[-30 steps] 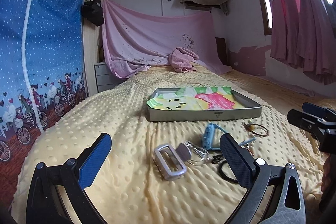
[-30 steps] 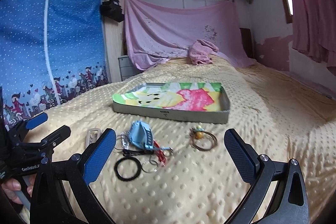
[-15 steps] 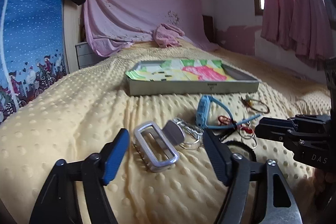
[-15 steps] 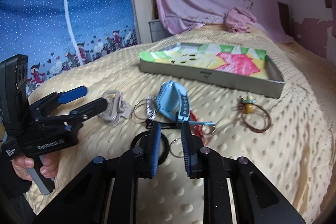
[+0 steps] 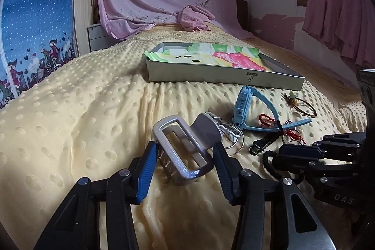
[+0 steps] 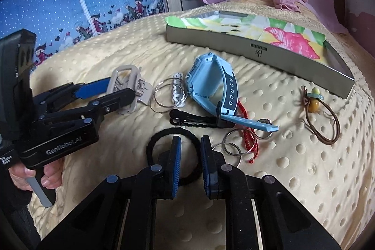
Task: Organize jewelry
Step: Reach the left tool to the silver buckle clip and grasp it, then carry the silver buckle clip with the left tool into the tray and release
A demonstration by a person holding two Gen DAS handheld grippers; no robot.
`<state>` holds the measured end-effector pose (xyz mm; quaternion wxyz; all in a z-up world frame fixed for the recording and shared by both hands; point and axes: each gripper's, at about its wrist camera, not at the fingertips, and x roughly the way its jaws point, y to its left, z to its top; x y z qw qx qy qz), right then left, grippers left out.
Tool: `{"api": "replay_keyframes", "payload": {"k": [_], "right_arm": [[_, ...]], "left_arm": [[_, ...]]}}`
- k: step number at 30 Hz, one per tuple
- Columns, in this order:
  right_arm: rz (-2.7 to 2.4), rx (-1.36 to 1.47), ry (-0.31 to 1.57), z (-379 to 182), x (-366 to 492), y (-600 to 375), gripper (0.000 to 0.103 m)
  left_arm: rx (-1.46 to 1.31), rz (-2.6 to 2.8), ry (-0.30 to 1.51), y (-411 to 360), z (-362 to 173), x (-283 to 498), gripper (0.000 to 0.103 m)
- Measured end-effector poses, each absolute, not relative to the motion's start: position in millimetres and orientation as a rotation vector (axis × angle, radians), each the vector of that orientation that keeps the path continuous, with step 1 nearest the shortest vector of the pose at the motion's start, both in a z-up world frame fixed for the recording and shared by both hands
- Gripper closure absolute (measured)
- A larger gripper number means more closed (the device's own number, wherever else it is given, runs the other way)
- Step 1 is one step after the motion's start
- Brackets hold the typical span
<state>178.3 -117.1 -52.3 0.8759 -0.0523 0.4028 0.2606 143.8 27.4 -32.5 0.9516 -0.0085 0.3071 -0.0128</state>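
1. The left hand-held gripper (image 5: 184, 162) sits low over the bed (image 5: 82, 109), its blue-padded fingers (image 5: 146, 170) on either side of a silver hair claw (image 5: 182, 147). The pads lie against or just beside the claw's sides; whether they press it I cannot tell.
2. In the right wrist view the same claw (image 6: 127, 86) lies on the blanket between the left gripper's (image 6: 112, 90) fingers, and a hand (image 6: 35, 176) holds that gripper's grip.
3. The right hand-held gripper (image 6: 189, 163) has its fingers drawn close, a narrow gap between them. They straddle the near right arc of a black hair tie (image 6: 161, 135) lying flat on the bed. Whether the pads touch the tie I cannot tell.
4. In the left wrist view the right gripper (image 5: 311, 154) comes in from the right, its tips at the tie (image 5: 267, 157).
5. A blue watch (image 6: 211, 83) stands on its edge in the middle of the pile, its strap tail reaching right.
6. Just left of the watch lie thin metal hoops (image 6: 164, 97); in front of it, a black clip (image 6: 192, 121), a red cord (image 6: 248, 139) and more rings (image 6: 232, 148).
7. A brown cord with a yellow bead (image 6: 323, 118) lies apart to the right.
8. A grey tray (image 6: 257, 50) lined with bright paper sits beyond the jewelry, further up the bed, with none of the pieces in it.
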Motion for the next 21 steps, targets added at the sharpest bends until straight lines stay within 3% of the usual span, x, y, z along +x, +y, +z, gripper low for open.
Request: {"api": "replay_keyframes", "payload": {"k": [2, 4, 6, 10, 21], "right_arm": [[0.539, -0.104, 0.854, -53, 181, -117, 0.088], [0.533, -0.105, 0.860, -54, 181, -117, 0.088], [0.535, -0.109, 0.860, -54, 180, -117, 0.088], [0.538, -0.106, 0.860, -55, 179, -117, 0.090], [0.570, -0.066, 0.810, -51, 173, -123, 0.098]], "left_arm": [[-0.021, -0.022, 0.624, 28, -33, 143, 0.058], [-0.032, -0.011, 0.625, 31, -33, 143, 0.069], [-0.058, -0.018, 0.625, 36, -33, 143, 0.071], [-0.070, -0.001, 0.660, 38, -38, 147, 0.092], [-0.138, -0.033, 0.634, 45, -34, 140, 0.095]]}}
